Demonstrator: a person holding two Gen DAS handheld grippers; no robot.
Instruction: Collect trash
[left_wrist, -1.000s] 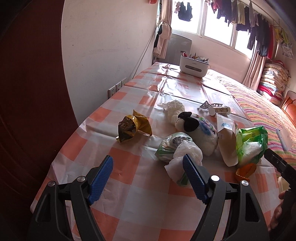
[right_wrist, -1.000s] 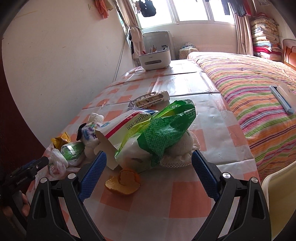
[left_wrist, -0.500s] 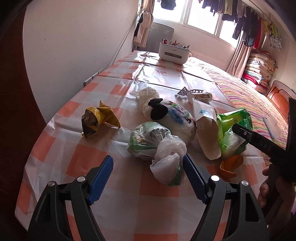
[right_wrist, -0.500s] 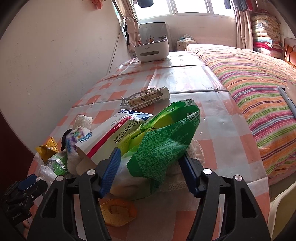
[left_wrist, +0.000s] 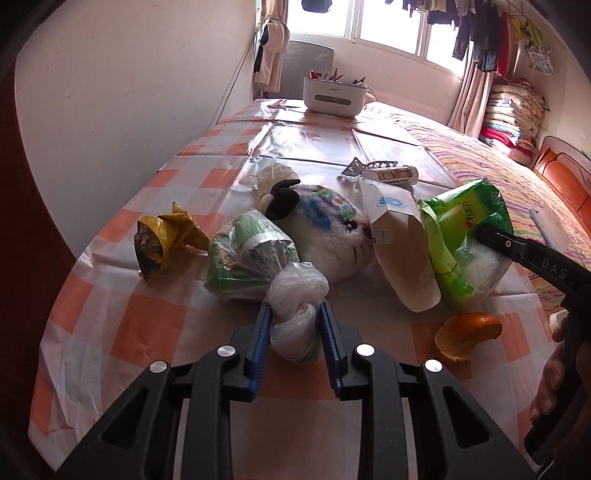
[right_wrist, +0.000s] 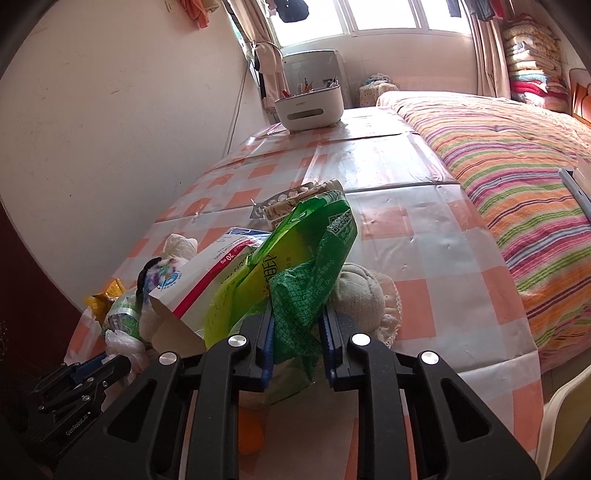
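My left gripper (left_wrist: 294, 312) is shut on the knotted white end of a clear plastic bag (left_wrist: 295, 325) whose green-and-grey bulk (left_wrist: 251, 254) lies on the checked tablecloth (left_wrist: 147, 321). My right gripper (right_wrist: 296, 317) is shut on a green plastic wrapper (right_wrist: 299, 280), which also shows in the left wrist view (left_wrist: 461, 240) with the right gripper's finger (left_wrist: 517, 247) on it. A yellow snack wrapper (left_wrist: 162, 240), a white paper packet (left_wrist: 399, 236) and an orange peel (left_wrist: 465, 336) lie nearby.
A plush toy (left_wrist: 325, 229) lies among the trash, with a pill blister and small bottle (left_wrist: 388, 171) behind it. A white organiser box (left_wrist: 334, 94) stands at the far end. A striped bed (right_wrist: 517, 166) runs along the right; the wall is on the left.
Both grippers moved forward and closed: the left onto the knotted plastic bag, the right onto the green wrapper. Both were open a second ago.
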